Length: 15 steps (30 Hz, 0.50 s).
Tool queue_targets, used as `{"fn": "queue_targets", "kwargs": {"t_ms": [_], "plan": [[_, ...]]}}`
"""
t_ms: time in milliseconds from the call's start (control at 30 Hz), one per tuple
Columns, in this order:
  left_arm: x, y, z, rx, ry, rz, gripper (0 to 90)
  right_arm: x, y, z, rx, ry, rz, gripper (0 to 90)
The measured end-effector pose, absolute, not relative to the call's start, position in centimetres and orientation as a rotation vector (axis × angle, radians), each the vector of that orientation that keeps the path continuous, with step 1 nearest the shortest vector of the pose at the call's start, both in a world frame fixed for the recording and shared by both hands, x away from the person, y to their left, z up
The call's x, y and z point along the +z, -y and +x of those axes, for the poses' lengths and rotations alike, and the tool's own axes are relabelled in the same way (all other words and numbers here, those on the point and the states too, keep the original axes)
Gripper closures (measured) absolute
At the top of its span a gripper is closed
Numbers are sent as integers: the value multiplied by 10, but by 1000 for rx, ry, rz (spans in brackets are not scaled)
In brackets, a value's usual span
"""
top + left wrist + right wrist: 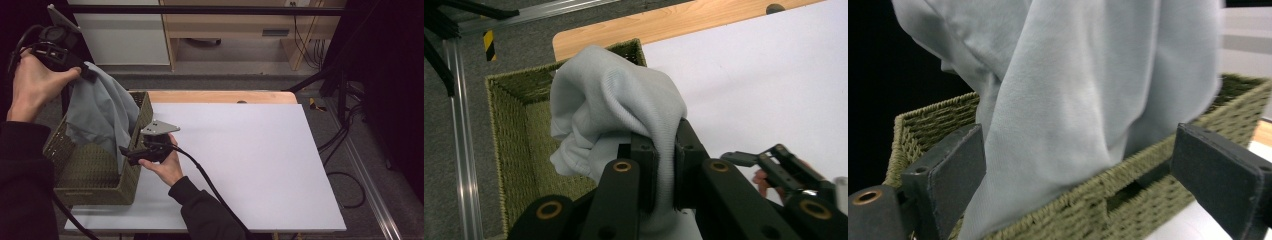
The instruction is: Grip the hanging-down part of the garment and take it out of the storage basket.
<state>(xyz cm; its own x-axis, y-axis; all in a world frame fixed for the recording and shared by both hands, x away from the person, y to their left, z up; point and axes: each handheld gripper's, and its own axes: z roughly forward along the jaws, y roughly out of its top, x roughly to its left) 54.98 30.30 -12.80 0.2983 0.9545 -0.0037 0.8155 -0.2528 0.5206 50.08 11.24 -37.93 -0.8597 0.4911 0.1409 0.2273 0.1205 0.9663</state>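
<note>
White board covers the bench [260, 165], and a green woven basket [95, 187] sits at its left end. A soft, pale grey cloth [102, 112] with many folds hangs over the basket. Its top is pinched tight in the left claw [87, 72], which is held high above the basket's far left side. The cloth hangs long and straight down, and its low end goes into the basket. The right claw [131, 155] is by the basket's right wall. Its jaws are wide apart, one on each side of the hanging cloth, and hold nothing.
</note>
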Motion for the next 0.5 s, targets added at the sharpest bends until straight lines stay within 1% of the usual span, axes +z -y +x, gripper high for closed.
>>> {"fn": "queue_targets", "kwargs": {"t_ms": [167, 267, 367, 400, 433, 467, 500], "plan": [[-129, -302, 550, 436, -1575, 2152, 823, -383, -129, 504, 1817, -2198, 697, 81], [-129, -301, 550, 438, -1574, 2154, 823, -385, -146, 506, 1813, -2199, 682, 104], [-129, -300, 550, 434, -1571, 2160, 823, -386, -154, 506, 1798, -2207, 705, 122], [-129, -299, 550, 438, -1570, 2163, 823, -389, -162, 507, 1766, -2197, 669, 172], [-129, -299, 550, 438, -1570, 2163, 823, -389, -162, 507, 1766, -2197, 669, 172], [-129, -299, 550, 438, -1568, 2167, 823, -391, -168, 507, 1745, -2196, 678, 261], [-129, -299, 550, 438, -1568, 2167, 823, -391, -169, 507, 1737, -2197, 689, 311]]}}
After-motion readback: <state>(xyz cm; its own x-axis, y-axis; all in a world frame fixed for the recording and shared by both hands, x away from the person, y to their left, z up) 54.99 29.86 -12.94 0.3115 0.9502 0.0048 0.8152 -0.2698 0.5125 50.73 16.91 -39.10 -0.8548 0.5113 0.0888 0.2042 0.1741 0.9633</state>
